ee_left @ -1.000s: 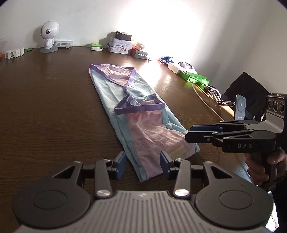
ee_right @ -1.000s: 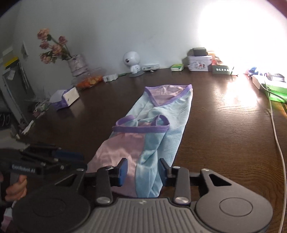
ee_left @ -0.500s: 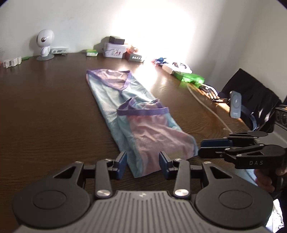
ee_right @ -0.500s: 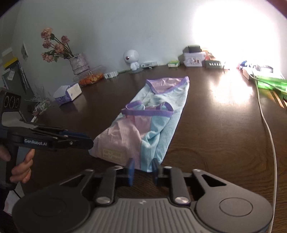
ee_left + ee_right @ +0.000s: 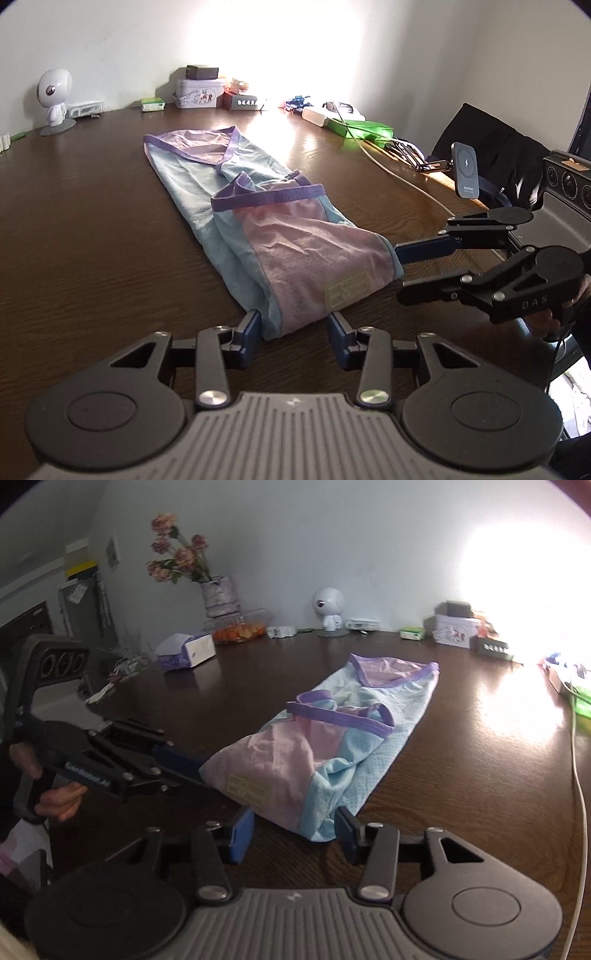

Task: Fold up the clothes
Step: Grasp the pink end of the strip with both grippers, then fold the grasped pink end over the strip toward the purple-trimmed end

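A pink and light-blue mesh garment with purple trim (image 5: pixel 280 236) lies folded lengthwise in a long strip on the dark wooden table (image 5: pixel 81 229); it also shows in the right wrist view (image 5: pixel 332 746). My left gripper (image 5: pixel 293 332) is open, its jaws standing on either side of the garment's near hem corner. My right gripper (image 5: pixel 293 829) is open, its jaws on either side of the other near corner. In the left wrist view the right gripper (image 5: pixel 402 273) reaches the hem from the right. In the right wrist view the left gripper (image 5: pixel 192 771) reaches it from the left.
A white robot figure (image 5: pixel 55 96), tins and boxes (image 5: pixel 199 90) line the far wall. A white cable (image 5: pixel 402 181) and green packet (image 5: pixel 362 129) lie at the right. A flower vase (image 5: pixel 218 594), fruit dish (image 5: pixel 240 629) and tissue box (image 5: pixel 188 650) stand far left.
Both grippers have moved forward to the garment's near hem. My right gripper has opened wider. The garment has not moved.
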A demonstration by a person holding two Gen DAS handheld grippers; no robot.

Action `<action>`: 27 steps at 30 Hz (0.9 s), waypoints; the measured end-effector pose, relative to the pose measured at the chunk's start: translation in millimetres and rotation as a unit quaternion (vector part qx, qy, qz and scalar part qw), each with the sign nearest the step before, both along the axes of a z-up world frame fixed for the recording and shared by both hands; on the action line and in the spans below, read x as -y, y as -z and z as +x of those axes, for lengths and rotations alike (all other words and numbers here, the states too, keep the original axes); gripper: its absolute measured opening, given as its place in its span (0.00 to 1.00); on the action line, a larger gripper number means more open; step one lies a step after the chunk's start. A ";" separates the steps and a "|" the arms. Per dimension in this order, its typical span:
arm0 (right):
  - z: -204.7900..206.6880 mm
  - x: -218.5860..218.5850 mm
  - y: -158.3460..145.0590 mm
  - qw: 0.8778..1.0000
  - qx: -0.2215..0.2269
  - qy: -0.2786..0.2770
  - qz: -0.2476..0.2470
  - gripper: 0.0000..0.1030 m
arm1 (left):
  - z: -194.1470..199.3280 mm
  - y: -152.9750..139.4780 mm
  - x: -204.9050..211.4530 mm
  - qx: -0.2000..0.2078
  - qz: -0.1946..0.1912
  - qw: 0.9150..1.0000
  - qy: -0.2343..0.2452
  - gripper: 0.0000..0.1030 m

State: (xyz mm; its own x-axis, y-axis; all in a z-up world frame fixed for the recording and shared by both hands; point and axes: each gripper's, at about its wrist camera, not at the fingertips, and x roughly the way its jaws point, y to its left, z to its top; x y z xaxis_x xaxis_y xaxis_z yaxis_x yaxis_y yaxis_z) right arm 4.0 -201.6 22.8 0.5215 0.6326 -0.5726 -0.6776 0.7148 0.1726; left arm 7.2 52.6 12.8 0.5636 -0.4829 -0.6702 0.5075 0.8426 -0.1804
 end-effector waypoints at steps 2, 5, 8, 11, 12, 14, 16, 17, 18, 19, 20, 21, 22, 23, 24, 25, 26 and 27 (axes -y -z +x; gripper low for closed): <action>7.3 -9.0 4.5 1.000 -0.007 0.003 -0.029 0.33 | 5.7 -0.3 3.0 -0.001 0.002 1.000 -0.001 0.21; 14.0 -7.1 5.3 0.999 -0.013 0.025 -0.019 0.05 | 5.5 -0.1 3.8 -0.006 0.002 1.000 -0.008 0.10; 1.7 -0.6 4.6 1.000 -0.018 0.026 -0.002 0.02 | -10.3 -1.2 2.5 -0.003 0.008 1.000 -0.015 0.07; -28.7 5.0 2.8 1.000 -0.010 0.012 0.013 0.02 | -39.1 -6.1 -0.8 -0.013 0.003 1.000 -0.017 0.06; -40.2 6.7 1.1 1.000 -0.007 0.012 0.017 0.02 | -50.7 -8.7 -1.8 -0.015 0.000 1.000 -0.016 0.06; -63.5 11.2 -4.0 0.999 -0.003 0.013 0.029 0.01 | -74.6 -17.4 -4.8 -0.017 -0.007 1.000 -0.013 0.06; -86.0 17.3 -13.5 0.999 0.005 0.008 0.044 0.01 | -95.3 -29.9 -8.7 -0.008 -0.018 1.000 -0.012 0.06; -96.1 21.2 -19.4 0.998 0.008 0.003 0.055 0.01 | -98.3 -37.4 -10.8 -0.002 -0.029 0.999 -0.012 0.06; -102.7 23.6 -25.4 0.998 0.014 0.001 0.060 0.01 | -101.3 -44.9 -12.9 0.005 -0.040 0.999 -0.013 0.06; -109.0 25.9 -31.5 0.998 0.021 -0.001 0.066 0.01 | -102.8 -52.1 -14.7 0.011 -0.051 0.999 -0.012 0.05; -110.7 26.7 -37.5 0.997 0.031 0.002 0.068 0.01 | -98.1 -58.0 -15.0 0.018 -0.057 0.998 -0.010 0.05; -108.1 26.7 -43.1 0.997 0.039 0.009 0.068 0.01 | -90.7 -62.8 -14.7 0.025 -0.062 0.998 -0.009 0.05; -101.9 26.8 -48.0 0.997 0.047 0.017 0.067 0.01 | -80.6 -67.1 -13.3 0.034 -0.061 0.998 -0.011 0.04; -92.3 26.3 -52.0 0.996 0.056 0.023 0.065 0.01 | -69.8 -70.7 -11.5 0.043 -0.055 0.997 -0.013 0.03; -82.6 25.7 -56.0 0.995 0.065 0.030 0.063 0.01 | -56.0 -74.9 -8.5 0.054 -0.048 0.997 -0.015 0.03; -70.6 24.6 -59.1 0.995 0.073 0.039 0.058 0.01 | -40.5 -78.2 -6.7 0.059 -0.044 0.997 -0.018 0.03; -55.9 23.7 -61.1 0.995 0.076 0.046 0.054 0.01 | -23.9 -79.9 -5.5 0.059 -0.044 0.997 -0.020 0.03; -40.1 22.3 -62.3 0.994 0.075 0.053 0.054 0.01 | -7.5 -80.0 -4.5 0.056 -0.042 0.997 -0.024 0.03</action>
State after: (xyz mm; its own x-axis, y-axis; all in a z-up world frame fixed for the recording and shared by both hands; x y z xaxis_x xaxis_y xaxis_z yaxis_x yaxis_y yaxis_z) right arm -36.2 -223.9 85.1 0.6626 0.6228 -0.4159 -0.6231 0.7666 0.1553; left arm -0.3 57.1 92.8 0.6570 -0.5052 -0.5596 0.4872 0.8510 -0.1963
